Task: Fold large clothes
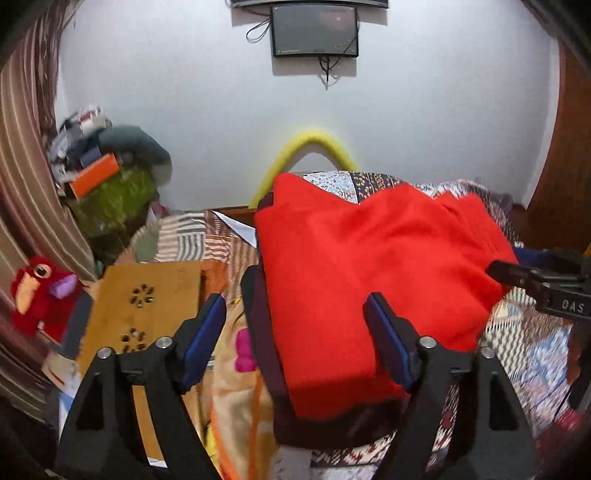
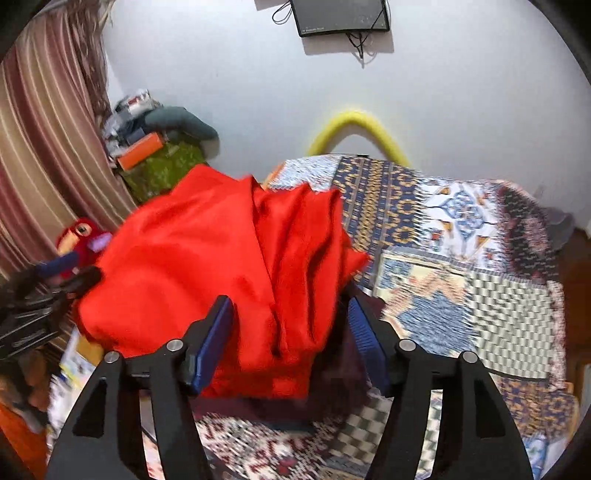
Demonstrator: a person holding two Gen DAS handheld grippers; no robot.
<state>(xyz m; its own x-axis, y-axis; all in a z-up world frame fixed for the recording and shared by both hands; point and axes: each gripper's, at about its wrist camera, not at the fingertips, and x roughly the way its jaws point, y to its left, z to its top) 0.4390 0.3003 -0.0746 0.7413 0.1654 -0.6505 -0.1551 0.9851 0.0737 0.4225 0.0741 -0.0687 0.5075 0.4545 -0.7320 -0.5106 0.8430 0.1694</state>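
A large red garment [image 1: 354,273] lies folded in a thick stack on the patterned bed quilt [image 1: 524,332], on top of a dark maroon cloth [image 1: 266,350]. My left gripper [image 1: 295,332] is open, its blue pads either side of the stack's near left part, holding nothing. The right gripper [image 1: 532,284] shows at the stack's right edge in the left wrist view. In the right wrist view the red garment [image 2: 207,273] is rumpled, and my right gripper [image 2: 290,343] is open around its near edge. The left gripper [image 2: 55,280] shows at the far left there.
A wooden lap tray [image 1: 147,306] and a red plush bird [image 1: 40,291] lie left of the stack. A cluttered green-covered pile [image 1: 110,192] stands by the striped curtain [image 1: 26,166]. A yellow foam tube [image 1: 306,155] arches against the white wall under a screen [image 1: 314,29].
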